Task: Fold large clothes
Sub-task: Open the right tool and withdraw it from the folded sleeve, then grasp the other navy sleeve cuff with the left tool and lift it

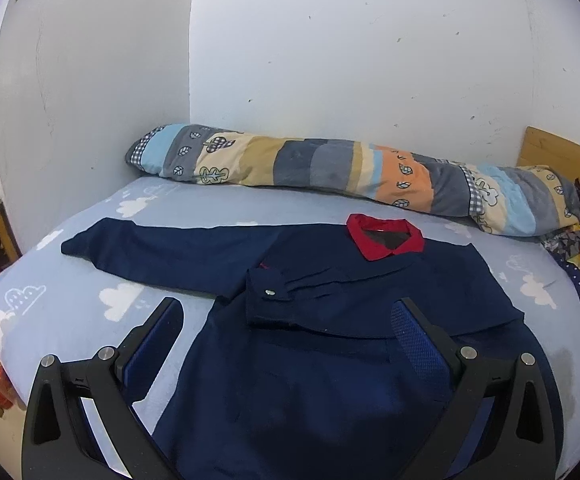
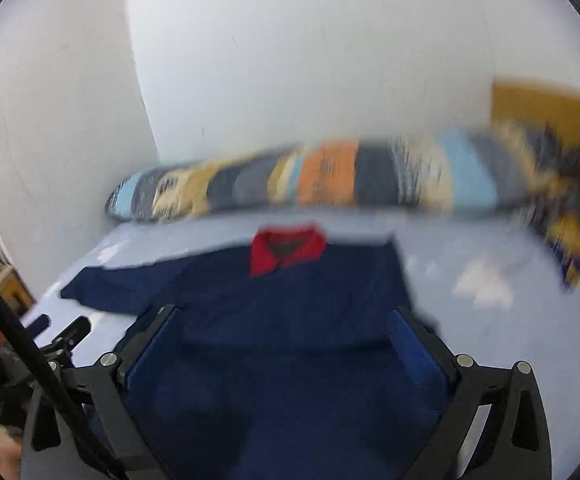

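Navy shirt [image 1: 329,360] is lying centre frame, its unfolded sleeve [image 1: 150,256] stretching toward the left; my left hand-held gripper [image 1: 290,320], nearer it, and right hand-held gripper [image 2: 286,320] are hovering, jaws apart, empty.

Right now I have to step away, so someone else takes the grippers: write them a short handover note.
Left gripper: open, empty, above the shirt.
Right gripper: open, empty, above the shirt; its view is blurred.
Navy shirt with red collar: flat on the cloud-print bed sheet.
Done: one sleeve, the one with the snap cuff, folded across the chest.
Left: the other sleeve lies stretched out sideways; fold it in, then fold the body.
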A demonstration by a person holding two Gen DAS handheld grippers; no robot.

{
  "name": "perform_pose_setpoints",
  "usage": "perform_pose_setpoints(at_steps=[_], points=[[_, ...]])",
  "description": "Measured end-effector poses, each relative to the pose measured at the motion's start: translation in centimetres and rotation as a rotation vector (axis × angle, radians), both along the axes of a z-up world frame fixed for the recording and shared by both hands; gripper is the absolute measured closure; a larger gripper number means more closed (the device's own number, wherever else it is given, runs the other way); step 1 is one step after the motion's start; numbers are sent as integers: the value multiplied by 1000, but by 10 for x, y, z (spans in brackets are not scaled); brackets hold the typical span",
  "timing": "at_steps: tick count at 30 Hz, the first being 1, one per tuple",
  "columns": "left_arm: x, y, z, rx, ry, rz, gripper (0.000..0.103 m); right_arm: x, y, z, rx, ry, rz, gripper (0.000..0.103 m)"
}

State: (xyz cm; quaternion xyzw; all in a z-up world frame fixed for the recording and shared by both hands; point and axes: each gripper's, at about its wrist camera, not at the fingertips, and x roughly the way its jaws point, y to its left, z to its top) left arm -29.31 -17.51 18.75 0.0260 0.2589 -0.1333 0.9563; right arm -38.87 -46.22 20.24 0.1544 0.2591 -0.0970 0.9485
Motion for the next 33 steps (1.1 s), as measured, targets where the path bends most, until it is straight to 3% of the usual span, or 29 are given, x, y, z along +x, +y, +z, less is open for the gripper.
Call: perform_pose_setpoints(at_steps=[1, 6, 10, 16, 19, 24, 25, 27, 28, 33], points=[[0, 0, 0, 1, 4, -1, 0, 1, -3, -2, 11, 5, -1, 0], [11, 5, 2, -34, 76, -14, 0, -6, 10, 8, -176, -25, -86, 0], [25, 35, 11, -124, 112, -13, 0, -4, 5, 1, -106, -46, -42, 0], [85, 125, 1, -188, 192, 77, 0, -3, 9, 2, -118, -83, 15, 0], [124, 180, -14, -147, 245, 167, 0, -1, 13, 3, -111, -93, 37, 0], [195, 287, -40, -203, 336, 325, 1, 6, 19, -3, -56, -77, 91, 0], [211, 308, -48, -224, 361, 357, 3, 8, 21, -4, -53, -72, 102, 0], [239, 344, -63, -270, 415, 408, 29, 13, 26, -6, -45, -62, 123, 0], [250, 357, -70, -306, 436, 422, 34, 17, 29, -8, -44, -52, 131, 0], [308, 416, -117, -572, 502, 482, 35, 32, 40, -19, -56, -9, 157, 0]])
